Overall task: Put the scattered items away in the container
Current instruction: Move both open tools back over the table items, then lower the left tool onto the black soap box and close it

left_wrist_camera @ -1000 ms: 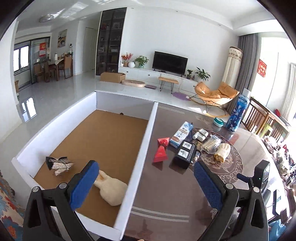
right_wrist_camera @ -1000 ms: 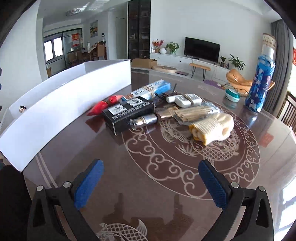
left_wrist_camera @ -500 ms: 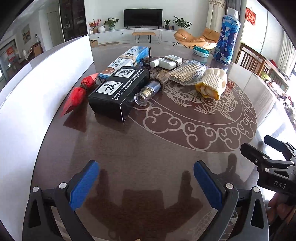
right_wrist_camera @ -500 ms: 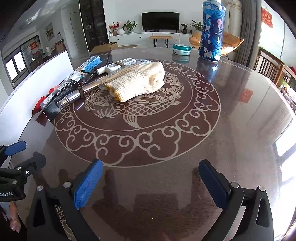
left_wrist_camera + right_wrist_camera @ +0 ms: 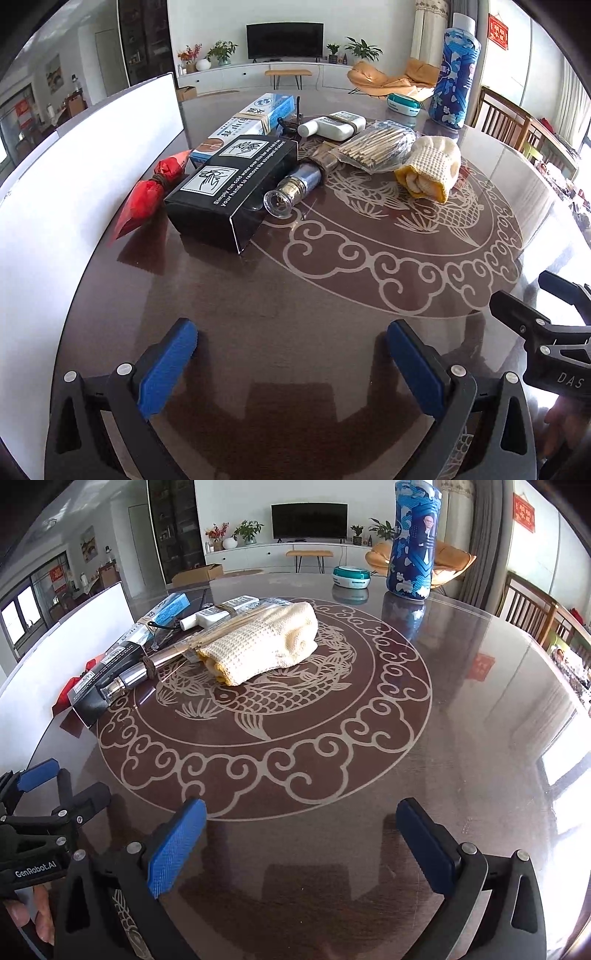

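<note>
on the glossy dark table (image 5: pixel 332 288), inlaid with a pale fish-and-cloud medallion, the scattered items lie in one cluster at the far left of the pattern. nearest the left gripper (image 5: pixel 291 354) is a black box (image 5: pixel 236 184) with white print; a red twisted packet (image 5: pixel 147 195) lies just beside it on the left, next to the white wall of the container (image 5: pixel 74 177). a small glass-and-metal bottle (image 5: pixel 295 184) lies on its side against the box's right edge. behind these are a blue and white carton (image 5: pixel 251 122), a white bottle (image 5: pixel 332 125) bound with a band, a clear bag of thin sticks (image 5: pixel 376 147), and a folded cream knit cloth (image 5: pixel 428 166) with a yellow edge. farther back, apart from the cluster, stand a tall blue patterned bottle (image 5: pixel 456 74) and a small teal case (image 5: pixel 402 103). the left gripper hovers over bare table with its blue pads wide apart and nothing between them. the right gripper (image 5: pixel 299 845) is likewise spread and empty, aimed at the medallion with the cloth ahead of it. the container's interior is not visible in either view.
</note>
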A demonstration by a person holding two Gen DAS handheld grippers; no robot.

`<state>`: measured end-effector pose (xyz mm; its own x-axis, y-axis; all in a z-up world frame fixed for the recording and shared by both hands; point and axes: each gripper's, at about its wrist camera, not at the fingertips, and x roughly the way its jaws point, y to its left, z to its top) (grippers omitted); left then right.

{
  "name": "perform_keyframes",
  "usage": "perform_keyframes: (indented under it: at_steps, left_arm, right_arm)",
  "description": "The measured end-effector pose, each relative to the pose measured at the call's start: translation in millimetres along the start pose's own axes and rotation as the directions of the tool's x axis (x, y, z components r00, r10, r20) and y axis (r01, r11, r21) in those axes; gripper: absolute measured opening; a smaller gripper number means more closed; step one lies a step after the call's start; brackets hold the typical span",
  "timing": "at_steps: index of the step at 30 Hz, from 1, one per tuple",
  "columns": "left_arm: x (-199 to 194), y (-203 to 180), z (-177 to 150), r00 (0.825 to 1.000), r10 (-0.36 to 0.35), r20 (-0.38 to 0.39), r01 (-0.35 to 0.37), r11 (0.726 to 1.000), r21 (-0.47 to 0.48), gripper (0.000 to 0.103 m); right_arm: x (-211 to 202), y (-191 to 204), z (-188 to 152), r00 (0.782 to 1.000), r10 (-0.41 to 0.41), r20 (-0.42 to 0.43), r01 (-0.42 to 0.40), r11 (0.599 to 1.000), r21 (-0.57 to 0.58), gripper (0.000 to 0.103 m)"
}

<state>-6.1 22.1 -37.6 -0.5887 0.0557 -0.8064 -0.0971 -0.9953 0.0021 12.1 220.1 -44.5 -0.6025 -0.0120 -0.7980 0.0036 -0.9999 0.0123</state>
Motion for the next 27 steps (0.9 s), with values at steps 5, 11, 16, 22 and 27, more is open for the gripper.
perform_keyframes:
  at_steps: [5, 11, 16, 22, 27]
  left_arm:
    - [-0.4, -0.6, -0.2, 1.0, 0.005, -0.003, -0.005, 1.0, -0.003, 0.103]
    - [1.7, 10.1, 2.6, 0.999, -0.044, -0.02, 0.045, 0.997, 0.055, 0.103]
    - [14.7, 22.6, 19.6, 0.998, -0.059, -0.018, 0.061, 0.995, 0.079, 0.103]
    - [29.4, 45.3, 40.2, 0.999, -0.042, -0.013, 0.042, 0.998, 0.048, 0.103]
    - [34.5, 59.5, 45.5, 1.0, -0.011, -0.011, 0.011, 1.0, 0.009, 0.103]
  right_arm:
    - [-0.1, -4.7, -0.4, 0.998, 0.059, 0.0, -0.059, 0.998, 0.017, 0.103]
    - [-2.4, -8.9, -0.5, 0.996, 0.092, 0.013, -0.092, 0.995, 0.042, 0.103]
    - [-0.4, -2.9, -0.3, 0.997, 0.072, 0.003, -0.072, 0.997, 0.018, 0.103]
    - [-0.5, -4.8, 0.0, 0.996, 0.084, 0.008, -0.084, 0.996, 0.027, 0.103]
    - [-0.7, -5.1, 0.1, 0.996, 0.087, 0.009, -0.087, 0.996, 0.029, 0.103]
